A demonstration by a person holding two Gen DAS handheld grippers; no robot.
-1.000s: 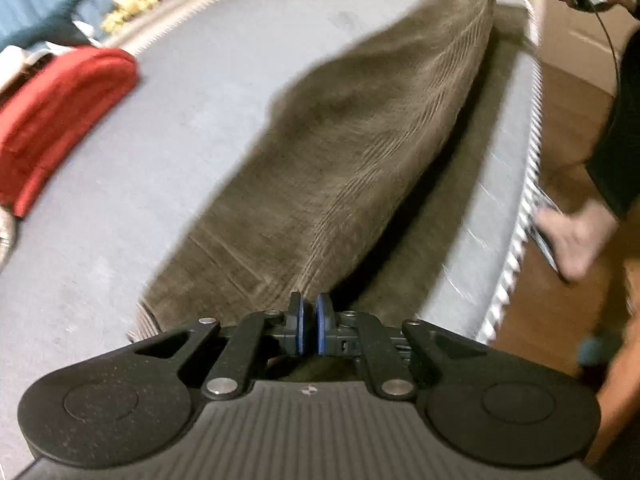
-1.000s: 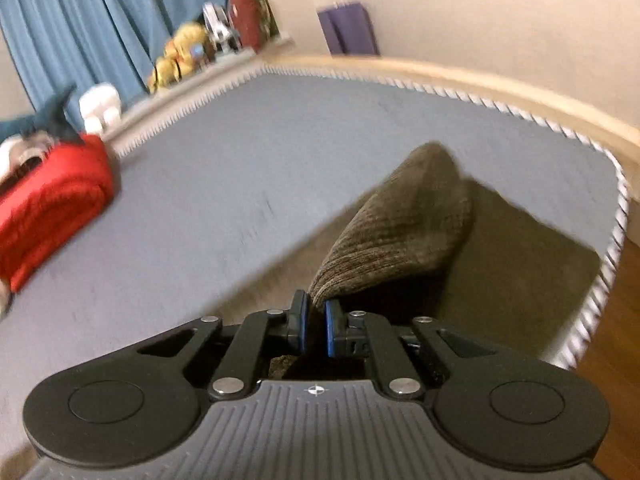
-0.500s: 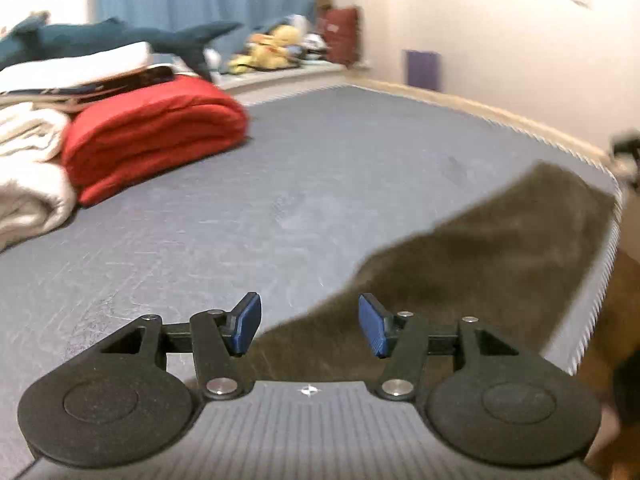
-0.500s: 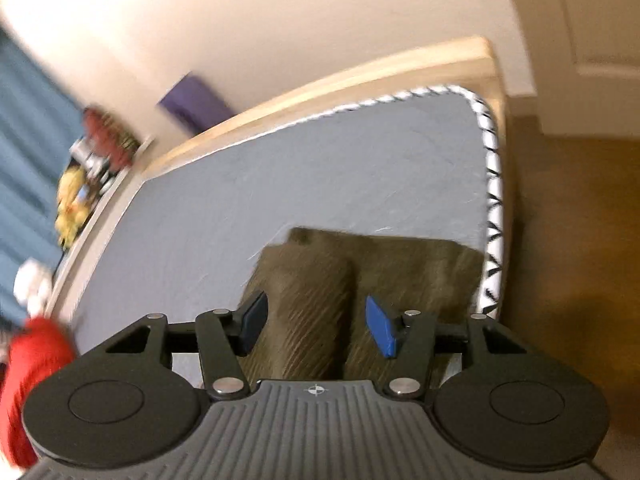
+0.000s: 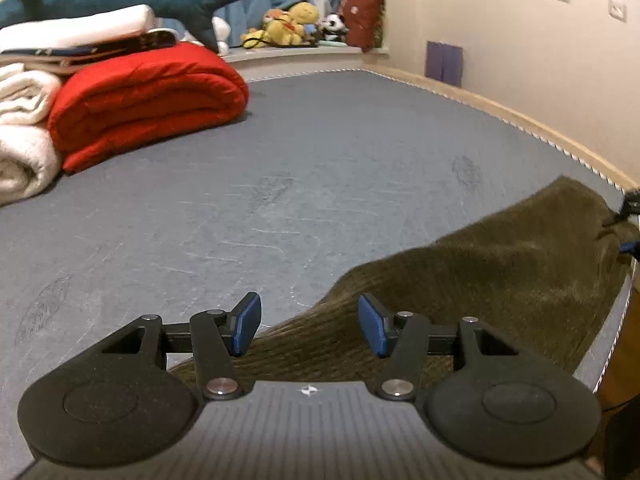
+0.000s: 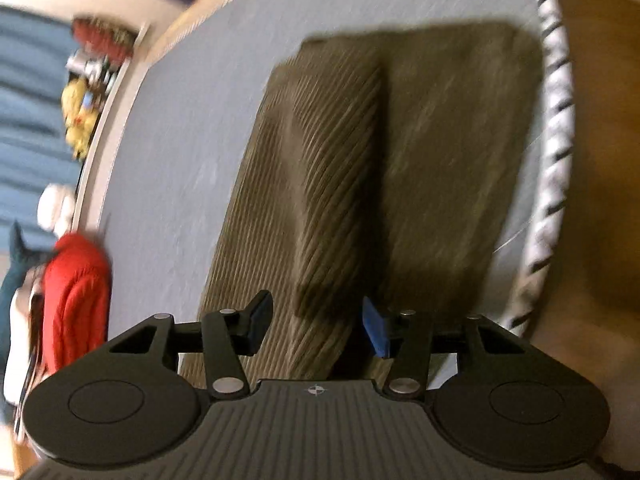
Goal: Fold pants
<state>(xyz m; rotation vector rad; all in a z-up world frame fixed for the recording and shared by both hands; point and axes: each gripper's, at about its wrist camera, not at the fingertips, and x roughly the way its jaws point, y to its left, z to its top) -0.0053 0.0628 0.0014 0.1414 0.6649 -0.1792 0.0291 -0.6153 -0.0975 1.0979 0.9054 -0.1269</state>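
Both my grippers have just let go and the jaws have been spreading: my left gripper [image 5: 308, 330] sits with its blue pads [image 5: 245, 328] well apart, angled down over the near end of the pants [image 5: 480, 280] with nothing pinched between them. My right gripper [image 6: 316, 328] is the same deal, jaws spread and tipped down over the pants [image 6: 340, 160], with the cloth lying between and below the pads [image 6: 376, 330] but not squeezed. From my left wrist view the right gripper [image 5: 630, 216] only just peeks in, at the far end of the pants.
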